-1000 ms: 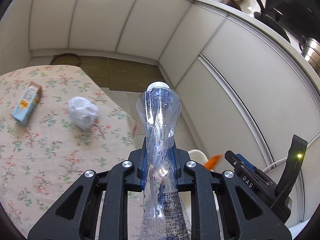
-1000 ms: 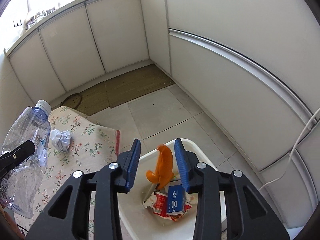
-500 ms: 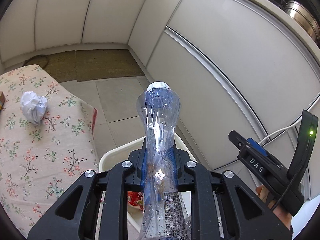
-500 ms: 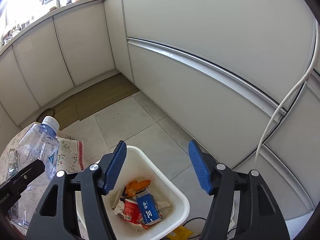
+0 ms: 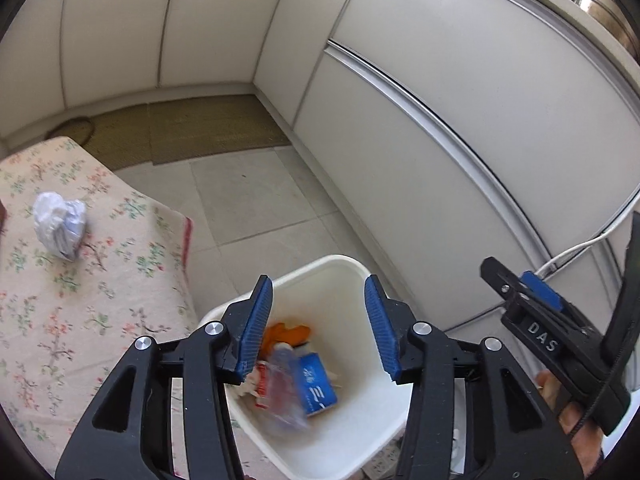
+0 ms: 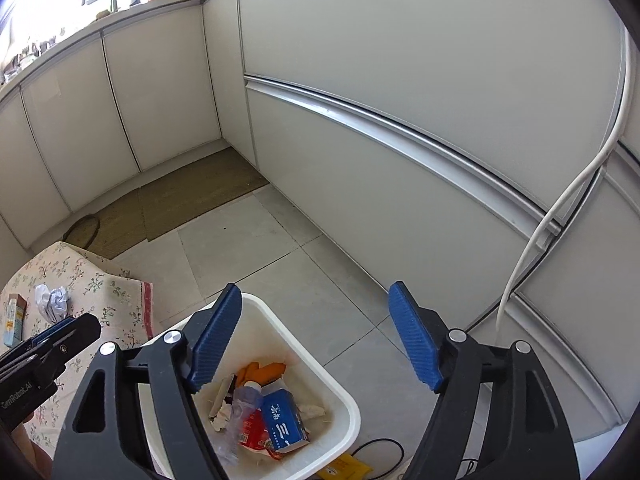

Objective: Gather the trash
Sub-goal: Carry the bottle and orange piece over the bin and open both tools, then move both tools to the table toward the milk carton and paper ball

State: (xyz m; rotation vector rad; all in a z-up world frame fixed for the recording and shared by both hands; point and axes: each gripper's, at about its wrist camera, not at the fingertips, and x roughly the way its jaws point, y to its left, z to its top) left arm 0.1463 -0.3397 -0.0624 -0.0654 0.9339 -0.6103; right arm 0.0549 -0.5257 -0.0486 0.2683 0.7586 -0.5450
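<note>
My left gripper (image 5: 318, 324) is open and empty above the white trash bin (image 5: 344, 266). A clear plastic bottle (image 5: 284, 392), blurred, lies in the bin beside a blue carton (image 5: 316, 384) and an orange peel (image 5: 288, 330). My right gripper (image 6: 316, 344) is open and empty over the bin (image 6: 344, 400), where the bottle (image 6: 240, 404) also shows. A crumpled white paper ball (image 5: 60, 224) lies on the flowered tablecloth (image 5: 80, 320); it also shows in the right wrist view (image 6: 52, 300). A small carton (image 6: 12, 318) lies at the left edge there.
White cabinet fronts (image 6: 400, 80) line the back and right. A brown floor mat (image 5: 180, 128) lies by the far cabinets. A white cable (image 6: 560, 208) hangs at right. A yellow packet (image 6: 346, 466) and a black cord (image 6: 380, 450) lie on the tiled floor beside the bin.
My left gripper has opened and the plastic bottle has dropped from it into the bin. The right gripper has stayed open over the bin.
</note>
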